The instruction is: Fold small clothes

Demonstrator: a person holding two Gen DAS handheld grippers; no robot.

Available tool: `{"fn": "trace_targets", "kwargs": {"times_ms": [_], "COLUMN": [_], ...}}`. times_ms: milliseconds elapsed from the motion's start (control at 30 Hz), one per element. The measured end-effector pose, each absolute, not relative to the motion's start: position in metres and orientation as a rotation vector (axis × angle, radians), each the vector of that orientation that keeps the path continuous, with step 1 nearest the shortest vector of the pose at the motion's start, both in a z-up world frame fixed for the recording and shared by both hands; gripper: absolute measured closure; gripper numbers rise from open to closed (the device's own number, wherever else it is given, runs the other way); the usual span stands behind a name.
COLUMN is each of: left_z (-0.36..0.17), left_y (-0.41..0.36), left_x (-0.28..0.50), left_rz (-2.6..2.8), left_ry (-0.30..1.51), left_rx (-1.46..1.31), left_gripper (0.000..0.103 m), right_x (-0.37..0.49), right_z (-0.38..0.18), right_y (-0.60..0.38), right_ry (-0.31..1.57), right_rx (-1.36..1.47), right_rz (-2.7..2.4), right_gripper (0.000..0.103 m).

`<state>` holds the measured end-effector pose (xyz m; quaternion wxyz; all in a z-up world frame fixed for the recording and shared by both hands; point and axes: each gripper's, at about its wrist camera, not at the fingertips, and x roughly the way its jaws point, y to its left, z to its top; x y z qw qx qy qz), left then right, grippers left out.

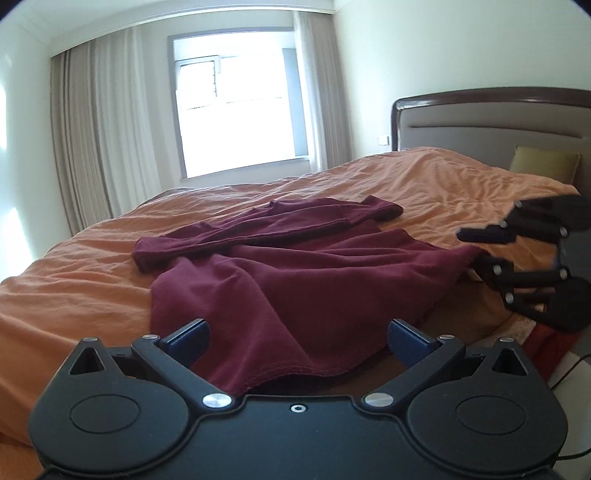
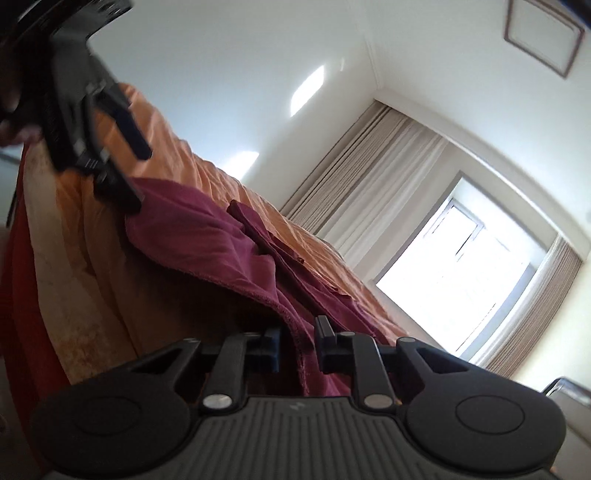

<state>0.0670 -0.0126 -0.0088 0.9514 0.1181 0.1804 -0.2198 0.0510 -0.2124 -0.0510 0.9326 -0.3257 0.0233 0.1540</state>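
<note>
Bedroom, daylight through the window [image 1: 236, 107], beige curtains [image 1: 96, 140] either side, white walls. Orange bedspread [image 1: 424, 177] covers the bed, padded headboard [image 1: 491, 118] at the far end, yellow-green pillow [image 1: 543, 164] leaning against it.

Maroon garment [image 1: 295, 266] lies rumpled on the bedspread near the bed's edge. One long sleeve runs across its far side, partly folded over. Near hem hangs slightly over the bed's edge toward the left wrist camera.

Left tongs [image 1: 297, 341]: spread wide, blue pads [image 1: 192, 338] apart on either side of the garment's near hem, nothing pinched. In the right wrist view they show at upper left, blurred, tips just at the garment's corner [image 2: 140, 192]; can't tell if touching.

Right tongs [image 2: 297, 349]: fingers [image 2: 327, 332] drawn nearly together, the garment's stitched hem edge running between them. Looks like a pinch on the hem; pad contact itself is hard to confirm from that angle. In the left wrist view they sit at the garment's right corner [image 1: 476, 254], cloth pulled to a point there, blurred.

Right wrist camera is rolled, so the room appears tilted. Framed picture [image 2: 543, 33] on the wall in its upper right.
</note>
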Motion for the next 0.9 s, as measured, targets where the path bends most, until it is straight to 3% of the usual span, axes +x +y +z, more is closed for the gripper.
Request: {"fn": "trace_targets", "kwargs": {"times_ms": [367, 633, 833, 900], "left_z": [-0.039, -0.035, -0.041, -0.044], "left_y": [-0.077, -0.068, -0.041, -0.035], "left_x": [0.074, 0.09, 0.082, 0.081], "left_rz": [-0.302, -0.173, -0.117, -0.107], "left_ry": [0.286, 0.284, 0.27, 0.282], "left_rx": [0.386, 0.4, 0.535, 0.557], "left_gripper": [0.001, 0.006, 0.013, 0.023], "right_x": [0.068, 0.065, 0.067, 0.066], "right_z": [0.012, 0.006, -0.023, -0.036], "right_y": [-0.248, -0.246, -0.24, -0.236], "right_ry": [0.191, 0.212, 0.275, 0.297], "right_rx": [-0.379, -0.385, -0.345, -0.362], "right_rz": [0.389, 0.376, 0.347, 0.337], "right_gripper": [0.089, 0.089, 0.071, 0.064]}}
